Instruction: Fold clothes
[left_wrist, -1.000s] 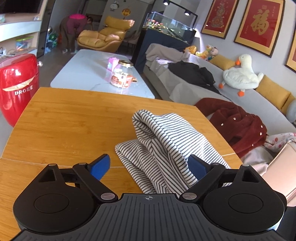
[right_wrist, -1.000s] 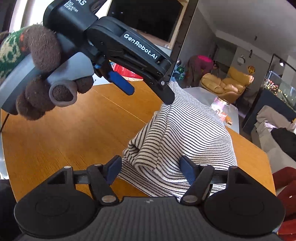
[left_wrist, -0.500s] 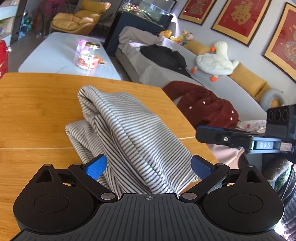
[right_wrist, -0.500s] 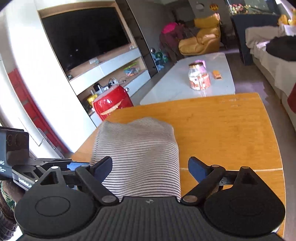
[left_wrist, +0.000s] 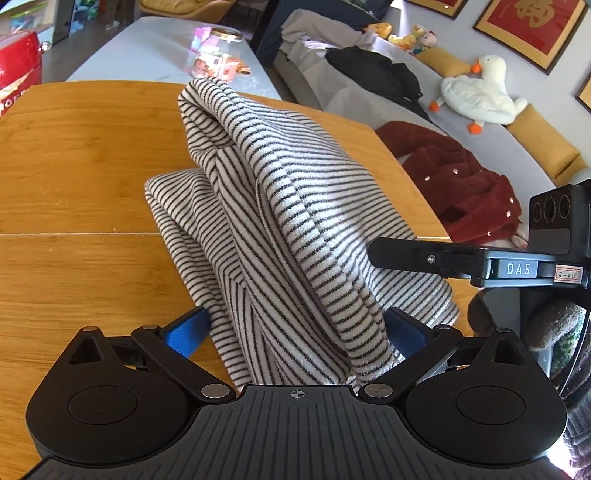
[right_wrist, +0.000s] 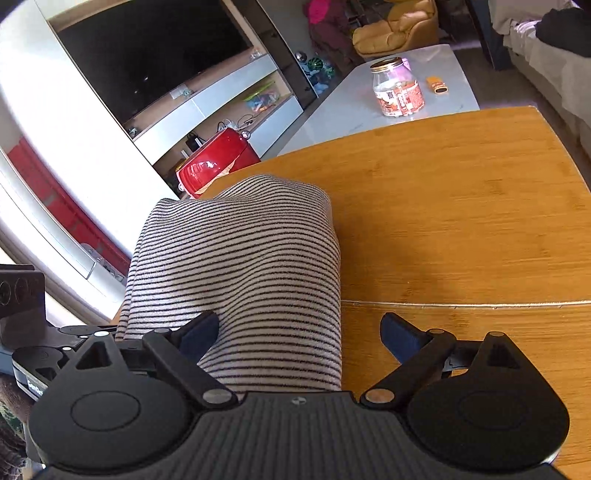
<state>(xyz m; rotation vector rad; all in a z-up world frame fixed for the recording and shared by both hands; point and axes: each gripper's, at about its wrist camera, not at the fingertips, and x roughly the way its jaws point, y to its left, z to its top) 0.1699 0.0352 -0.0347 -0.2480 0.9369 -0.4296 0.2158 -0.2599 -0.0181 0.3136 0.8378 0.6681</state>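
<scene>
A black-and-white striped garment (left_wrist: 295, 206) lies in a folded, humped bundle on the wooden table (left_wrist: 74, 184). My left gripper (left_wrist: 293, 328) straddles its near end; the jaws are opening, and the cloth fills the gap between the blue fingers (left_wrist: 184, 330). My right gripper (right_wrist: 299, 334) comes at the garment (right_wrist: 240, 258) from the opposite side, jaws also opening; cloth lies against the left finger (right_wrist: 199, 332) while the right one stands clear over bare table (right_wrist: 461, 221). In the left wrist view the right gripper's body (left_wrist: 461, 262) sits beside the bundle.
Behind the table is a white coffee table (left_wrist: 147, 55) with a jar (right_wrist: 397, 88). A red case (right_wrist: 218, 162) stands by the TV unit. A grey sofa (left_wrist: 480, 140) holds a red coat (left_wrist: 461, 184), dark clothes and a plush duck (left_wrist: 476, 92).
Both grippers' jaws have widened. The right gripper has rolled and swung round to face the garment's other side. The left gripper has dropped closer onto the bundle.
</scene>
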